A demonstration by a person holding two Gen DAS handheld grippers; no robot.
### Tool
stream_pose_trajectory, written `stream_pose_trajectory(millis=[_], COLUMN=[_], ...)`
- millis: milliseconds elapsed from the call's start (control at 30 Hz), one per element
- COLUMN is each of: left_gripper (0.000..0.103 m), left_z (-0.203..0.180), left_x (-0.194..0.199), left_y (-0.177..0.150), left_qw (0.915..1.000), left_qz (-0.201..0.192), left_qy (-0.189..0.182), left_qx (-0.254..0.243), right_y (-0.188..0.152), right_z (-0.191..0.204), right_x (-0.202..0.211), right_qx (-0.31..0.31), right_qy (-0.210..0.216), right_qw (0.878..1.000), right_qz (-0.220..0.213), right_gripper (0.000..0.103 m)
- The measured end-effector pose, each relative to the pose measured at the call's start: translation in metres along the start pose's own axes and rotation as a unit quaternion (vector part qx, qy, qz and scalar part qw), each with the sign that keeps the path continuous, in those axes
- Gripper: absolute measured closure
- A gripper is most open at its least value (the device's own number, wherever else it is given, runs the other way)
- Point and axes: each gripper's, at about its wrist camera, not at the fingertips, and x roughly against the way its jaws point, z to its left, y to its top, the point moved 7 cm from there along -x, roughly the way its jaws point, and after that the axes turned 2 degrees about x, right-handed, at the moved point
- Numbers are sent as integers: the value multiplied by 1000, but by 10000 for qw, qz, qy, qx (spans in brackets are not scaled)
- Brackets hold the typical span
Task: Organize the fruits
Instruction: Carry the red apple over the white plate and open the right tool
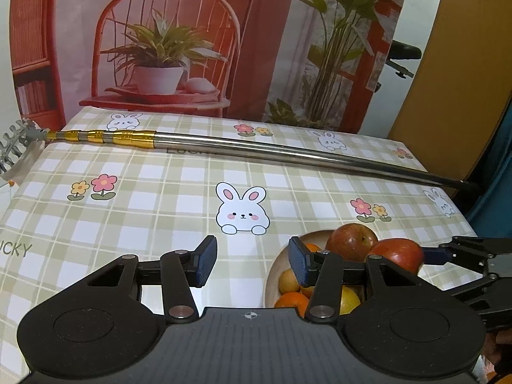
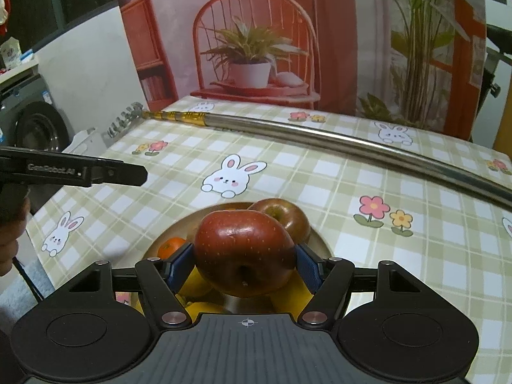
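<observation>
Right hand-held gripper (image 2: pixel 244 264) clamps a red apple (image 2: pixel 243 252); tablecloth (image 1: pixel 144 198) reads "LUCKY".

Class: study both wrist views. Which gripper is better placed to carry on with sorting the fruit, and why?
The right gripper. Its blue pads are closed on a red apple above the bowl. The left gripper is open and holds nothing, over the tablecloth beside the bowl.

Backdrop: printed cloth (image 1: pixel 198 32) showing a red chair and potted plants
Counter: green checked tablecloth (image 1: pixel 153 192) with rabbits
Left side: washing machine (image 2: pixel 35 128)
</observation>
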Motion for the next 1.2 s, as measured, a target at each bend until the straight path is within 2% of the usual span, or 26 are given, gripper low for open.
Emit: stream_pose_trajectory(millis=[200, 500, 867, 933, 1000, 1200], left_gripper=[49, 49, 41, 37, 34, 9], left_z=[-3, -9, -23, -26, -29, -40], left_x=[11, 25, 50, 54, 58, 70], left_y=[-1, -2, 8, 10, 11, 16], left_qw=[9999, 9998, 9986, 9983, 9980, 9968], left_qz=[-88, -176, -433, -483, -520, -611], left_qy=[-53, -110, -135, -133, -139, -337], left_qx=[7, -69, -269, -304, -342, -392], right_y=[-3, -6, 7, 9, 11, 19], right_z=[5, 10, -2, -6, -10, -18], right_x=[-4, -2, 30, 38, 47, 72], right_qx=[-90, -115, -250, -314, -351, -431], right_qy=[-26, -176, -456, -502, -571, -705], right_qw=[9996, 9991, 9986, 9982, 9976, 9952], right_qz=[261, 366, 18, -71, -191, -526], right_gripper=[38, 38, 36, 29, 26, 7])
